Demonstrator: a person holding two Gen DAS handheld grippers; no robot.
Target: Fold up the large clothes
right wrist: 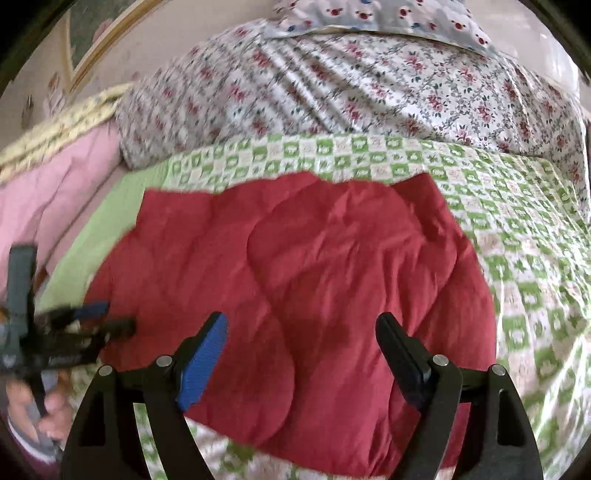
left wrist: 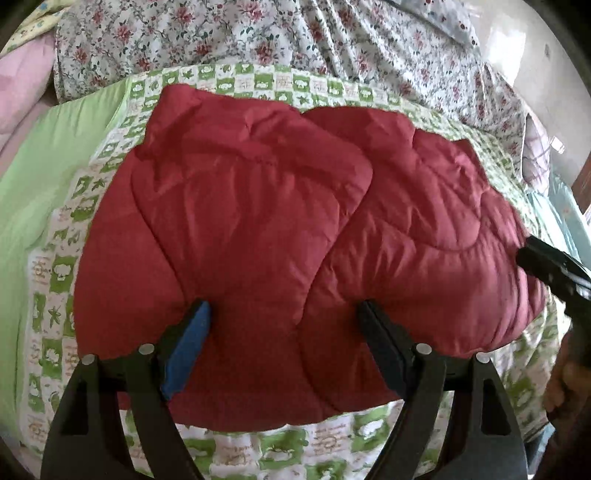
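Observation:
A red quilted padded garment (left wrist: 258,206) lies folded in a thick bundle on the green-and-white checked bedspread (left wrist: 55,280). It also shows in the right wrist view (right wrist: 332,277). My left gripper (left wrist: 284,314) is open, its fingers spread just above the near edge of the garment, holding nothing. My right gripper (right wrist: 303,332) is open over the near part of the garment, empty. The right gripper shows at the right edge of the left wrist view (left wrist: 546,262). The left gripper shows blurred at the left of the right wrist view (right wrist: 92,321).
A floral quilt (left wrist: 258,40) is bunched at the far side of the bed, with a blue-flowered pillow (right wrist: 369,18) on it. Pink bedding (right wrist: 55,199) and a plain green sheet (left wrist: 48,166) lie to the left. A wall (right wrist: 44,37) stands behind.

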